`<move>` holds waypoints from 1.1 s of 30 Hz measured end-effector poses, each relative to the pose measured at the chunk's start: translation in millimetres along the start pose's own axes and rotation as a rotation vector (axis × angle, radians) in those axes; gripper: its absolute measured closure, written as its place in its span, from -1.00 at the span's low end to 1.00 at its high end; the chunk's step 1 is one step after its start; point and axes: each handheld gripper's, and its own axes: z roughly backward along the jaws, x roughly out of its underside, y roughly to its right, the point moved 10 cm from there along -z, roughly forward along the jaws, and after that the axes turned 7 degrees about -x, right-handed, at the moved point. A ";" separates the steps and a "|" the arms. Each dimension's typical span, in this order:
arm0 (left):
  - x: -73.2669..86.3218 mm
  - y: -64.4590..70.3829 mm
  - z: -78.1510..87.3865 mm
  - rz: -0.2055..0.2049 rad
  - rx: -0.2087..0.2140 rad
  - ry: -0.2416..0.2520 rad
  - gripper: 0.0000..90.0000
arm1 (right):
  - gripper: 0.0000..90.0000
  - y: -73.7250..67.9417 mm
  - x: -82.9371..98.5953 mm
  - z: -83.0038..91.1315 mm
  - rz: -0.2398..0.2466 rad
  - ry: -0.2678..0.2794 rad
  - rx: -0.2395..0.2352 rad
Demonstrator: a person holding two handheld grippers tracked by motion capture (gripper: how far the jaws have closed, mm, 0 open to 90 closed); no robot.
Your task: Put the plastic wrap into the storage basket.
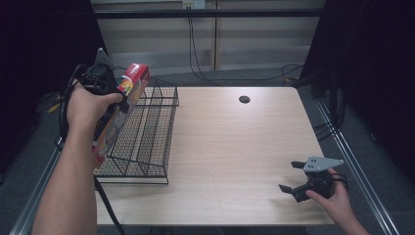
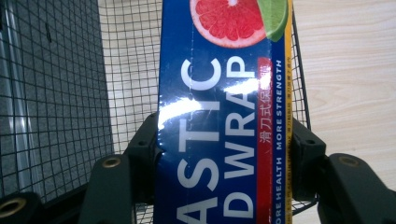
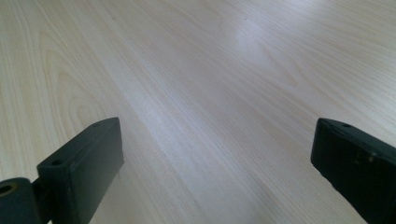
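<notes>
Your left tongs (image 2: 212, 154) clamp the long blue plastic-wrap carton (image 2: 219, 116) over the black wire-mesh basket (image 1: 147, 132) at the pale wooden bench's (image 1: 235, 147) left edge. Its overhanging end could snag the rim and twist loose. Your right tongs (image 1: 292, 177) rest wide, empty.

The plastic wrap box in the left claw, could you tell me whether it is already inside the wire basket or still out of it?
Still out: the left claw holds the plastic wrap box raised above the wire basket.
</notes>
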 end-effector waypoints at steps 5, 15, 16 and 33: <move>0.2 -5.2 -2.7 0.028 -0.009 0.009 -0.05 | -0.95 0.1 0.1 0.1 0.000 -0.001 0.002; 1.2 -12.6 -6.9 0.074 -0.012 0.001 -0.05 | -0.95 -0.2 -0.4 0.0 0.004 -0.002 0.003; 1.6 -13.8 -7.4 0.071 -0.019 -0.003 -0.05 | -0.95 -0.8 -0.4 -0.1 0.004 -0.002 -0.004; 8.2 -33.3 -17.5 0.138 -0.044 -0.014 -0.06 | -0.95 -1.6 0.2 -1.4 0.012 -0.011 -0.001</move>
